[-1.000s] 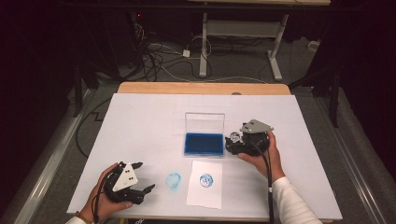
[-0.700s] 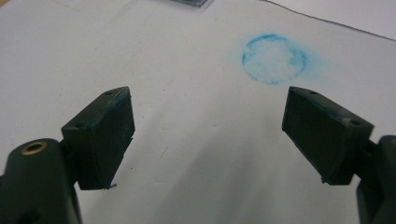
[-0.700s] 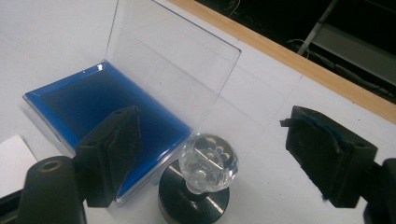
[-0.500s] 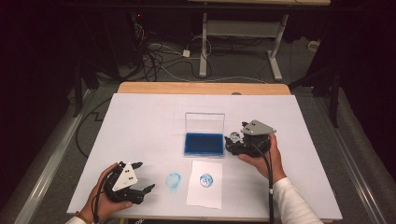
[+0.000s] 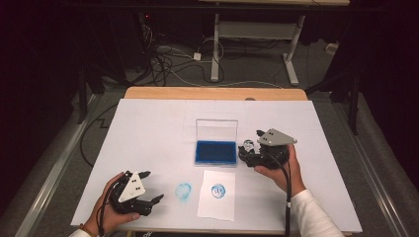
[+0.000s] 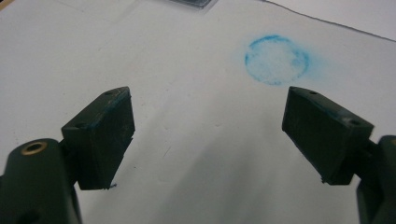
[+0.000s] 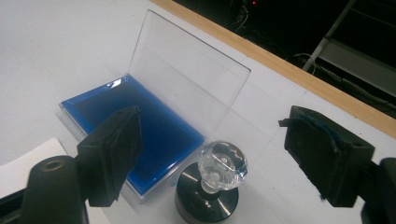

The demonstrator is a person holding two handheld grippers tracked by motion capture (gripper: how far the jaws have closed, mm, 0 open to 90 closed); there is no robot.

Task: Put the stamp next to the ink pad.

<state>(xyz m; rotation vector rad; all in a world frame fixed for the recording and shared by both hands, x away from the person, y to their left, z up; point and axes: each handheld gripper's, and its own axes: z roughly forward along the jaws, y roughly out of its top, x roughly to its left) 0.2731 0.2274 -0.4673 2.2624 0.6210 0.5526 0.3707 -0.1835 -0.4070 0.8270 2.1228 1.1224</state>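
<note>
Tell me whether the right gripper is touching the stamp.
Apart. In the right gripper view the stamp stands free between the open right gripper fingers.

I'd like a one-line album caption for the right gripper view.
Open right gripper poised around a crystal-knobbed stamp standing upright beside the open blue ink pad.

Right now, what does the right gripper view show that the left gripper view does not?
Right gripper view: the stamp with its clear knob, standing between the open jaws of the right hand-held gripper, beside the ink pad, whose lid is open. Left gripper view: a blue ring mark ahead of the open left hand-held gripper. Both: the white table.
</note>
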